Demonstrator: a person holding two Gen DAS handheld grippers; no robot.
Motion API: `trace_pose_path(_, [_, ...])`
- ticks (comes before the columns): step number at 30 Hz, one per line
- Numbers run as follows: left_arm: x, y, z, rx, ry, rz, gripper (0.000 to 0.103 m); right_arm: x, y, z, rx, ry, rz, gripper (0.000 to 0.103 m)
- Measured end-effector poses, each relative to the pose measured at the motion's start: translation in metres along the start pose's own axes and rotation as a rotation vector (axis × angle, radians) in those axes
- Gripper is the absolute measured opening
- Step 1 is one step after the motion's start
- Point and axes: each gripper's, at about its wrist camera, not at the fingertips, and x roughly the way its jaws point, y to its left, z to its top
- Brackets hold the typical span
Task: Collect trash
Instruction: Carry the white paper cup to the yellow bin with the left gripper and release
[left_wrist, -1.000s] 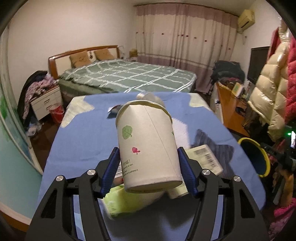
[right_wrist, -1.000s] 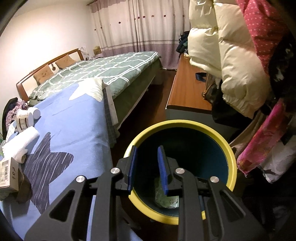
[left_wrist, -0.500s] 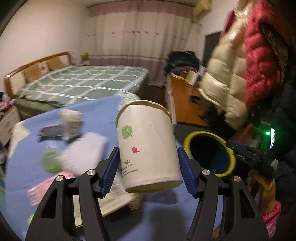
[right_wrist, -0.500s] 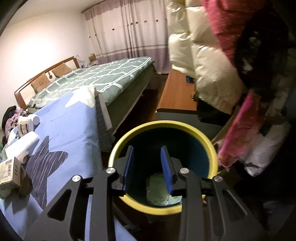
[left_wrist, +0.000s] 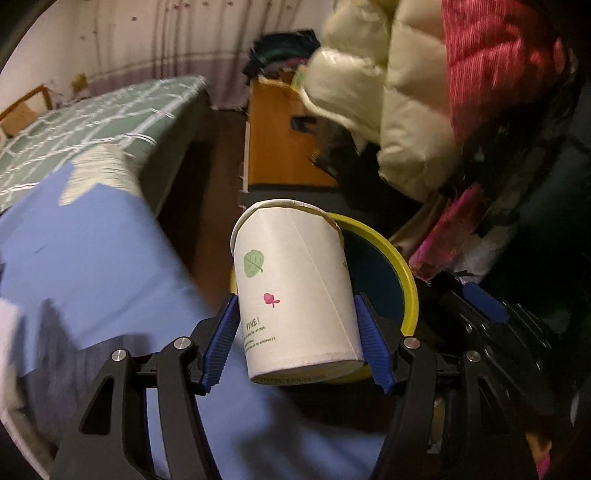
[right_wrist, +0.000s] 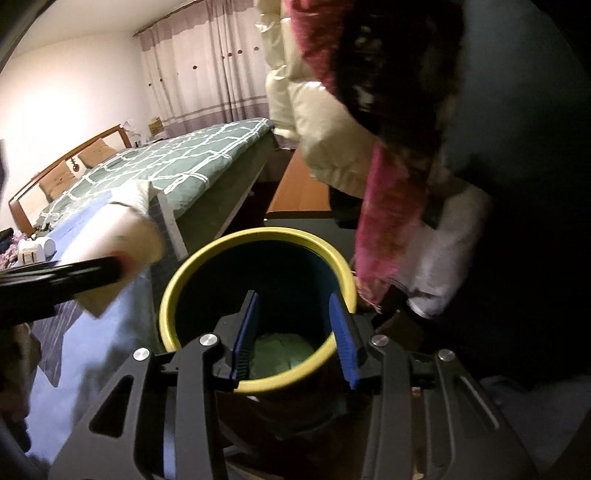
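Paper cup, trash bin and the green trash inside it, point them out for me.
paper cup (left_wrist: 295, 291), left wrist view, side wall
trash bin (right_wrist: 258, 233), right wrist view, yellow rim
green trash (right_wrist: 282, 352), right wrist view, its top

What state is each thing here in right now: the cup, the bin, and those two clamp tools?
Paper cup: gripped, tilted, at the bin's edge.
Left gripper: shut on the cup.
Right gripper: jaws just opening, nothing between them, over the bin.
Bin: upright, open, green trash at the bottom.
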Motion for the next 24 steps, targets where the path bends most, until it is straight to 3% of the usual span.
trace_pose_path(5, [0.033,-0.018,0.015,0.022,0.019,0.019,0.068,0.002,-0.008,-0.001,0.019,0.003,0.000,0.043])
trace_pose_path(8, [0.046,-0.021,0.021,0.021,0.018,0.040,0.084,0.003,-0.011,-0.002,0.023,0.005,0.001,0.045])
trace_pose_path(12, [0.033,-0.013,0.021,-0.008,0.000,0.041,0.084,0.004,-0.008,-0.002,0.025,0.008,0.013,0.046])
trace_pose_path(19, [-0.070,0.025,-0.009,-0.084,-0.134,0.084,0.091,0.004,0.020,-0.003,-0.020,0.016,0.080,0.050])
trace_pose_path(24, [-0.161,0.065,-0.053,-0.158,-0.266,0.190,0.094,0.003,0.062,-0.005,-0.089,0.024,0.154,0.051])
